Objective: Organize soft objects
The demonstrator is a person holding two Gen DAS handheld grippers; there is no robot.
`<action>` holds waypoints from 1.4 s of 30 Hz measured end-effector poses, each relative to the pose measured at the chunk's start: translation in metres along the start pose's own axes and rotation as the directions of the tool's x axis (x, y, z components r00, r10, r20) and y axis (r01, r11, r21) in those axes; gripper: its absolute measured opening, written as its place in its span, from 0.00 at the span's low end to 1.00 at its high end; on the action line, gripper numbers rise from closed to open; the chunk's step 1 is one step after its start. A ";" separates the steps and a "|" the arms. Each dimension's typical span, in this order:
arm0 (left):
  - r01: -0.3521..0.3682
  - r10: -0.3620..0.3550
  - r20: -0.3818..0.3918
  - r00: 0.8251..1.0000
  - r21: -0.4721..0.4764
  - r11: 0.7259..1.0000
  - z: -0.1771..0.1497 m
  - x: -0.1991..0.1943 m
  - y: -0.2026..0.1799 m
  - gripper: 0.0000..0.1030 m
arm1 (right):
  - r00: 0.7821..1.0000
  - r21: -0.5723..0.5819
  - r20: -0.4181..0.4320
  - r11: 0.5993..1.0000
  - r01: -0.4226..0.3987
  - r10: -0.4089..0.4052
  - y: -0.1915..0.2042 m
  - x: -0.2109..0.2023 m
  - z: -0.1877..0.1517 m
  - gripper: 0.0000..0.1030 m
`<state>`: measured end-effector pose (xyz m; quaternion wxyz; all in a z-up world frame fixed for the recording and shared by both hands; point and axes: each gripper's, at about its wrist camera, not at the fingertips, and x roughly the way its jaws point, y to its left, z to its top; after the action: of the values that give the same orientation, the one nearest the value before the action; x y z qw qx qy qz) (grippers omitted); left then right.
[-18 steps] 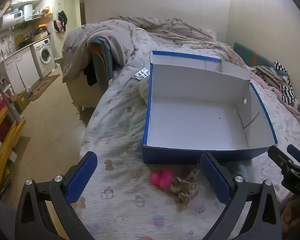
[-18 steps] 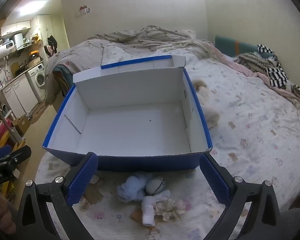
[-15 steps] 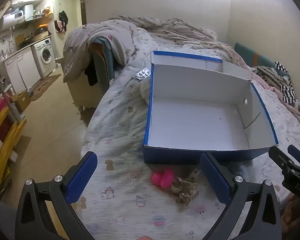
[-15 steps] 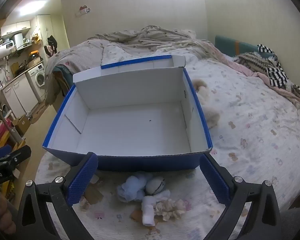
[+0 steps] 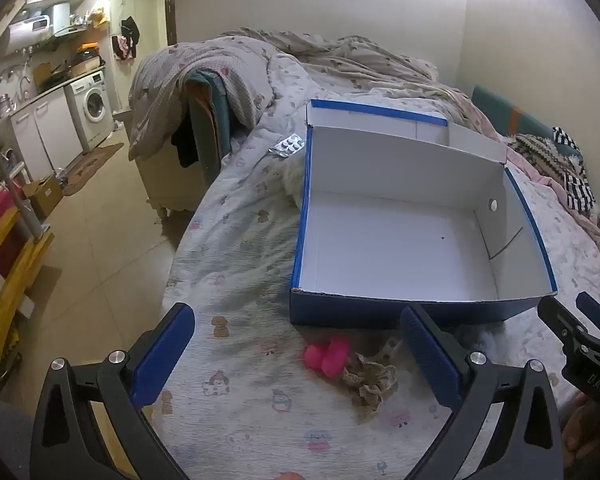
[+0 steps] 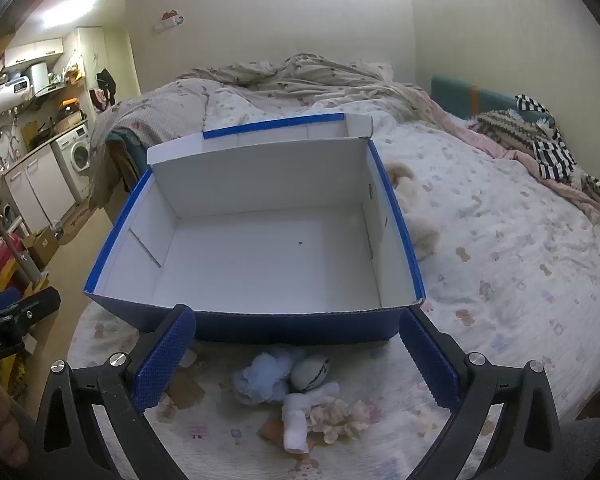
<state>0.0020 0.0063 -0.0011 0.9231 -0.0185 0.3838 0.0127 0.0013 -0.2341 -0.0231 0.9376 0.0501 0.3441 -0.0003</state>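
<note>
Evidently nothing is sorted yet: the blue box [image 6: 256, 256] sits on the bed [image 6: 500, 260], its white interior empty. Soft objects lie loose below its near wall: pink item [image 5: 327, 354] and beige scrunchie [image 5: 370, 376] lower centre of the left view; pale blue plush [image 6: 262, 374] and white roll [image 6: 296, 424] lower centre of the right. Left gripper [image 5: 298, 358] and right gripper [image 6: 298, 354] hover, jaws released, grasping nothing.
</note>
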 end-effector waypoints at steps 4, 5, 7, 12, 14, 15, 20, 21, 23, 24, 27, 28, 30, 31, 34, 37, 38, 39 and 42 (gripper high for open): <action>-0.002 0.002 0.001 1.000 0.000 1.000 0.000 0.001 -0.002 1.00 | 1.000 -0.005 0.004 1.000 -0.002 0.002 -0.001 0.000 0.001 1.00; -0.002 0.002 0.002 1.000 0.000 1.000 0.000 0.001 -0.003 1.00 | 1.000 -0.008 0.009 1.000 -0.001 0.001 0.000 -0.001 0.000 1.00; -0.007 0.007 0.004 1.000 0.004 1.000 0.000 -0.001 -0.003 1.00 | 1.000 -0.008 0.008 1.000 -0.002 0.002 0.000 -0.001 0.000 1.00; -0.009 0.008 0.015 1.000 0.014 1.000 -0.001 -0.006 -0.005 1.00 | 1.000 -0.010 0.007 1.000 -0.002 0.002 0.000 -0.001 0.000 1.00; -0.008 0.008 0.013 1.000 0.013 1.000 -0.001 -0.006 -0.006 1.00 | 1.000 -0.010 0.007 1.000 -0.002 0.002 0.000 -0.001 0.000 1.00; -0.009 0.009 0.014 1.000 0.013 1.000 -0.001 -0.005 -0.006 1.00 | 1.000 -0.010 0.008 1.000 -0.002 0.002 -0.001 -0.001 0.000 1.00; -0.013 0.013 0.014 1.000 0.015 1.000 -0.001 -0.006 -0.006 1.00 | 1.000 -0.011 0.007 1.000 -0.001 0.001 0.000 -0.001 0.000 1.00; -0.012 0.012 0.014 1.000 0.014 1.000 -0.001 -0.006 -0.006 1.00 | 1.000 -0.011 0.007 1.000 -0.002 0.002 0.000 -0.001 0.000 1.00; -0.011 0.011 0.012 1.000 0.013 1.000 0.000 -0.006 -0.006 1.00 | 1.000 -0.011 0.008 1.000 0.000 0.000 0.000 -0.001 0.000 1.00; -0.009 0.009 0.011 1.000 0.012 1.000 0.000 -0.006 -0.006 1.00 | 1.000 -0.012 0.010 1.000 0.001 -0.001 -0.001 -0.002 0.000 1.00; -0.008 0.008 0.015 1.000 0.013 1.000 -0.001 -0.005 -0.006 1.00 | 1.000 -0.011 0.019 1.000 0.007 -0.007 -0.001 -0.002 0.002 1.00; -0.012 0.011 0.016 1.000 0.016 1.000 -0.001 -0.005 -0.007 1.00 | 1.000 -0.009 0.019 1.000 0.008 -0.008 -0.002 -0.001 0.002 1.00; -0.017 0.016 0.015 1.000 0.020 1.000 -0.002 -0.004 -0.008 1.00 | 1.000 -0.007 0.014 1.000 0.010 -0.010 -0.002 0.000 0.002 1.00; -0.021 0.021 0.014 1.000 0.024 0.999 -0.002 -0.003 -0.010 1.00 | 1.000 -0.007 0.012 1.000 0.011 -0.011 -0.002 0.000 0.001 1.00; -0.035 0.034 0.022 0.999 0.035 0.999 -0.002 -0.004 -0.012 1.00 | 1.000 -0.012 0.014 1.000 0.013 -0.013 -0.001 -0.001 0.000 1.00; -0.037 0.036 0.027 0.999 0.043 0.998 -0.003 -0.005 -0.013 1.00 | 1.000 -0.008 0.013 1.000 0.012 -0.012 -0.002 -0.001 0.000 1.00; -0.037 0.036 0.027 0.999 0.044 0.998 -0.003 -0.005 -0.013 1.00 | 1.000 -0.007 0.013 1.000 0.011 -0.011 -0.002 -0.001 0.000 1.00; -0.037 0.036 0.027 0.999 0.044 0.998 -0.003 -0.005 -0.013 1.00 | 1.000 -0.006 0.011 1.000 0.010 -0.010 -0.002 -0.001 0.000 1.00; -0.037 0.036 0.027 0.999 0.042 0.998 -0.003 -0.005 -0.013 1.00 | 1.000 -0.011 0.012 1.000 0.009 -0.008 -0.001 -0.001 -0.001 1.00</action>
<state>-0.0028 -0.0069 0.0008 0.9279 0.0083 0.3722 0.0215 -0.0002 -0.2353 -0.0228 0.9398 0.0433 0.3388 -0.0026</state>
